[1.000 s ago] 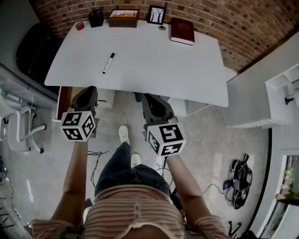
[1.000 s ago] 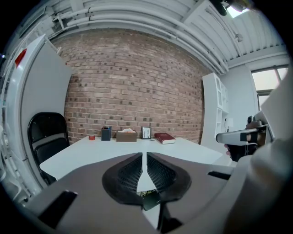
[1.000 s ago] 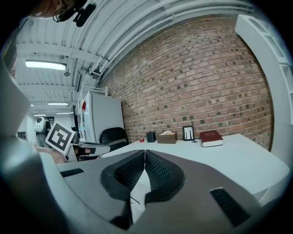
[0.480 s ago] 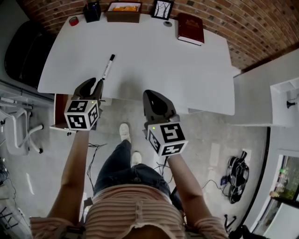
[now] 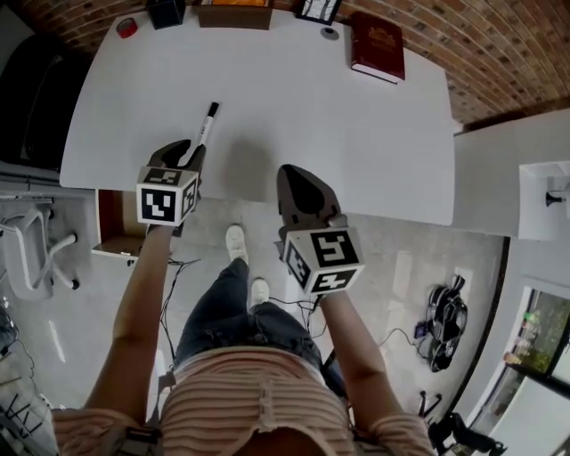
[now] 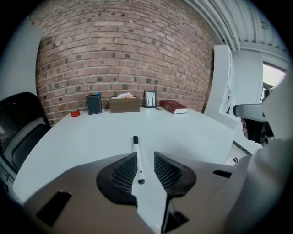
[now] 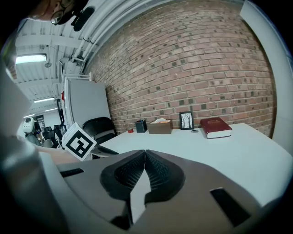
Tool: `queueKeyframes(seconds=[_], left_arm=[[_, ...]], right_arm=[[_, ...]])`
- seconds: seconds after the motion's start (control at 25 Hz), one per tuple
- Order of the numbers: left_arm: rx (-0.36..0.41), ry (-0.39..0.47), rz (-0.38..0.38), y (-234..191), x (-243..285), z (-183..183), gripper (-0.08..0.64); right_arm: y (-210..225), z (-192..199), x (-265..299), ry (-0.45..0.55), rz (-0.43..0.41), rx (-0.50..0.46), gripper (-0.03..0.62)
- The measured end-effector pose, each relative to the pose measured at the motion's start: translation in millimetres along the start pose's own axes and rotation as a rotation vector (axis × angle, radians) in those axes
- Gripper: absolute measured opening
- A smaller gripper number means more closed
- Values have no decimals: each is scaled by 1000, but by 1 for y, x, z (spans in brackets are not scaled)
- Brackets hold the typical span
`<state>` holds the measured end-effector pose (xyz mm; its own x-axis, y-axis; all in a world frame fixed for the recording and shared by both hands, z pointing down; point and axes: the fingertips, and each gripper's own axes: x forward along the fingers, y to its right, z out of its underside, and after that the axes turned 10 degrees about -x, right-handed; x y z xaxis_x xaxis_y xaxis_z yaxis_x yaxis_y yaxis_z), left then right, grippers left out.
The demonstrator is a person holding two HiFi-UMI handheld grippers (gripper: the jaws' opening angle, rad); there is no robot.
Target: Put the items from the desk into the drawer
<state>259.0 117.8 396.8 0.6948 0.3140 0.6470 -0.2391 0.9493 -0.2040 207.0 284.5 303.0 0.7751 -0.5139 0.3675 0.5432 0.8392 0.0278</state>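
Our left gripper has just been spreading its jaws. The marker's near end lies between them, unpinched. It has a white barrel and a black cap pointing to 1 o'clock, close to the desk's near edge. Bare tabletop runs toward 3 o'clock. Our right gripper, jaws pressed together on nothing, hovers at 4 o'clock.

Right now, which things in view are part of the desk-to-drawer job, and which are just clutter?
Job:
marker
red book
picture frame
brown box
pen holder
small red roll
drawer, open beside the desk

Just lying about:
black chair
black gear with cables on the floor
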Motion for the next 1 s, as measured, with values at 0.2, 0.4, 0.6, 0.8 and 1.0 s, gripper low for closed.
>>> queueKeyframes(seconds=[0.2,0.4,0.6,0.8,1.0], left_arm=[[39,-124,0,-12,32,8,117],[75,-208,-17,-18,53,15,117],[68,-272,-23,-25,69,21,117],[67,-310,-19,-25,75,25,115],[60,-305,-2,-20,75,24,107]], right_arm=[[3,4,17,-28,15,22,17],[2,1,32,-38,16,27,17],[5,-1,42,-47,26,30,17],[9,1,50,-62,46,45,17],[8,-3,58,-64,41,47,17]])
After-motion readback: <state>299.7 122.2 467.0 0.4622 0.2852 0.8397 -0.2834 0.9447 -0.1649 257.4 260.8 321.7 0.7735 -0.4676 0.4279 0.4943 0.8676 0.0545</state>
